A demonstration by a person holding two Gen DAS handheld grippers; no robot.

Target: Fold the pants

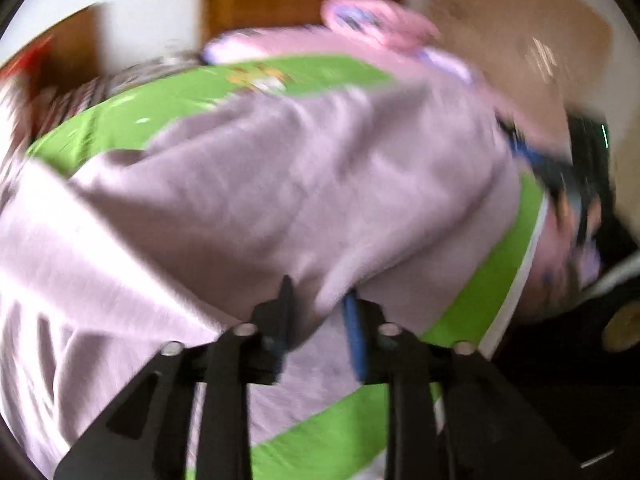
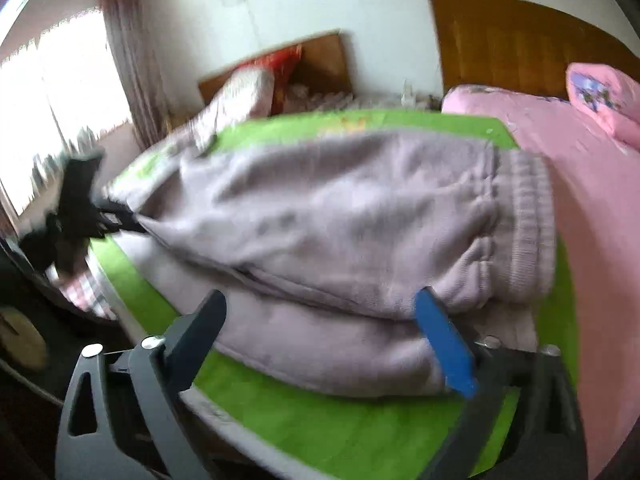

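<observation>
The pale lilac-grey pants lie folded over on a green mat, ribbed waistband at the right. In the left wrist view the pants fill the frame. My left gripper is shut on a fold of the pants' fabric; it also shows in the right wrist view at the cloth's left edge. My right gripper is open, its fingers wide apart at the near edge of the folded pants, holding nothing. It shows blurred in the left wrist view.
The mat lies on a bed with a pink sheet and a pink pillow. A wooden headboard stands behind. A second bed with red bedding and a bright window are at the left.
</observation>
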